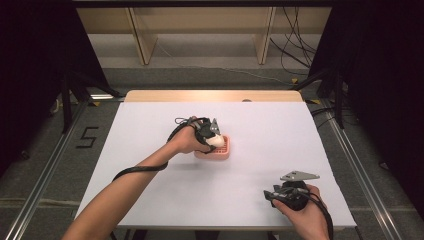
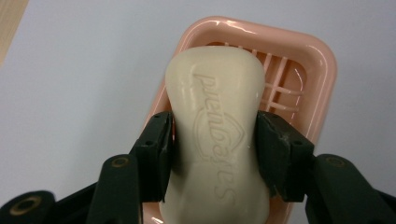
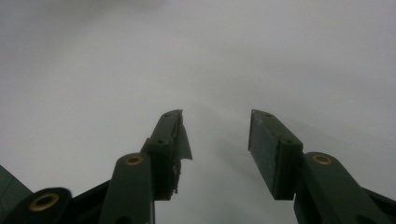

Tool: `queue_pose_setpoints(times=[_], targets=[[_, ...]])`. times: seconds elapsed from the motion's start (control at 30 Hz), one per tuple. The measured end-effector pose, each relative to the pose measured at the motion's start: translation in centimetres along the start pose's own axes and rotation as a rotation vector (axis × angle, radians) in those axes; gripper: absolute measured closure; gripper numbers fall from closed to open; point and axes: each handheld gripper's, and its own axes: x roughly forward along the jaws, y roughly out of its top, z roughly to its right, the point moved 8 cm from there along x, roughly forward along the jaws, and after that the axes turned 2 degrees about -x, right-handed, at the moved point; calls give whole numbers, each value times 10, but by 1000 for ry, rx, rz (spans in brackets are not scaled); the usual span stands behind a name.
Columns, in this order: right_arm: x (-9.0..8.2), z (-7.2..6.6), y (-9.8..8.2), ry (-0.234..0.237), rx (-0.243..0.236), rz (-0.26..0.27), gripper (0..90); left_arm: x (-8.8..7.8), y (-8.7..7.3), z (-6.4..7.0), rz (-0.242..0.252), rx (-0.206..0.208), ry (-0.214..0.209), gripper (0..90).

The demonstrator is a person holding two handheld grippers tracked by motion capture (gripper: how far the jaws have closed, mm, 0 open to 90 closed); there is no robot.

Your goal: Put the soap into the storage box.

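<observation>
Nearest the person, well apart from the soap dish (image 1: 225,153) and on its right-hand near side, the right gripper (image 1: 270,194) is held low over the white table (image 1: 150,125). In the right gripper view its jaws are seen spread apart with nothing between them. Farther out, at the dish itself, the left gripper (image 1: 214,138) is reached in from the dish's left side. In the left gripper view its two pads are set against the narrowed waist of the cream soap bar (image 2: 215,88), one on each flank, so the bar is gripped across its short width. The jaws stand only as wide as that waist. The long axis of the bar is laid straight away from the left gripper, in line with its jaws, and nearly along the long axis of the pink dish beneath it. The bar is placed over the dish's slotted floor, toward the dish's left wall, with its near end covering the near rim. Whether its underside rests on the slats or hangs just above them cannot be told. The coming move is judged to belong to the left gripper, since the right one is much the farther from the dish.
</observation>
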Motion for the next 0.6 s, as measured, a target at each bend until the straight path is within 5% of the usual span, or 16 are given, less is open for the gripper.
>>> queue_pose_setpoints(times=[0.17, 0.33, 0.6], targets=[[-1, -3, -1, 0, 45, -19, 550, -15, 4, 0, 56, -22, 9, 456], [-1, -3, 0, -1, 38, -10, 548, -35, 4, 2, 106, -44, 4, 441], [1, -1, 0, 3, 22, 1, 539, -64, -21, 12, 159, -75, 25, 420]])
